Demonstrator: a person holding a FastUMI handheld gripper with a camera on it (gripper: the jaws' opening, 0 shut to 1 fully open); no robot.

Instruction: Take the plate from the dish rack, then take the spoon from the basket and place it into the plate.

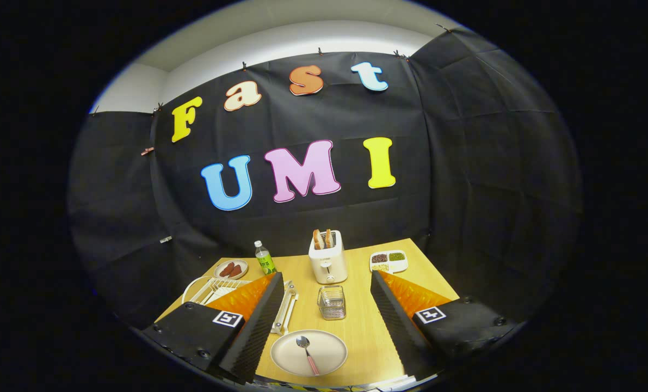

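A pale round plate (308, 353) lies flat on the wooden table (367, 326), low between my two fingers. A spoon (307, 354) with a metal bowl and a pinkish handle rests in it. Just beyond the plate stands a small wire basket (332, 302). A white wire dish rack (215, 288) sits behind my left finger (247, 321), partly hidden by it. My gripper (326, 283) is open, raised above the table, with nothing between its fingers.
A white toaster (328, 260) with two slices of bread stands behind the basket. Further back are a green-labelled bottle (264, 258), a small dish of dark red food (230, 269) and a white divided tray of beans (388, 261). Black cloth walls close the table in.
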